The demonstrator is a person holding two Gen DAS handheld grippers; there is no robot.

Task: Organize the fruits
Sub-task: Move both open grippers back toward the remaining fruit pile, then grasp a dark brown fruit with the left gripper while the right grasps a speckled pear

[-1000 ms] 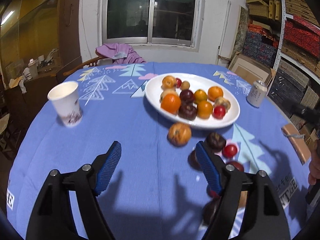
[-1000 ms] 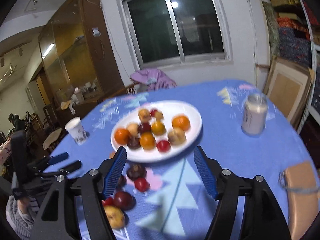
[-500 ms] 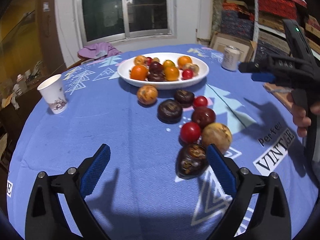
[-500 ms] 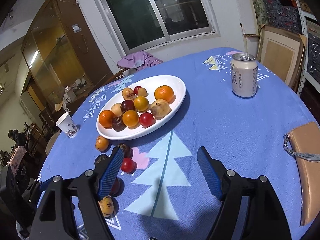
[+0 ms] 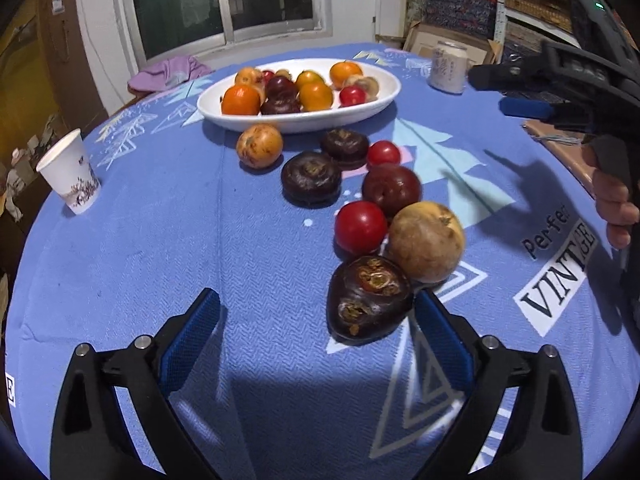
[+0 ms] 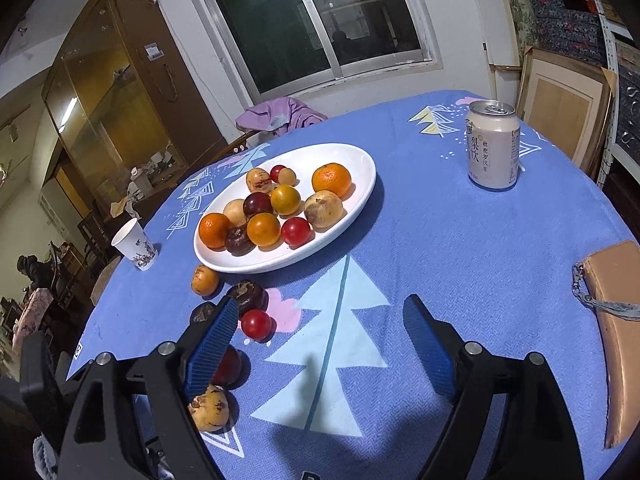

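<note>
A white oval plate holds several oranges, plums and other fruits. Loose fruits lie on the blue cloth in front of it. In the left wrist view a dark purple fruit lies nearest, just inside my right finger, with a tan fruit, a red fruit and a dark plum behind it. My left gripper is open and empty, low over the cloth. My right gripper is open and empty above the cloth, with a small red fruit beside its left finger.
A paper cup stands at the left. A drink can stands at the far right. A tan pouch lies at the right table edge. A chair with a purple cloth is behind the table.
My left gripper has pulled back and lowered, so the loose fruits now lie close before it, the dark purple one near its right finger. My right gripper has dropped slightly towards the cloth.
</note>
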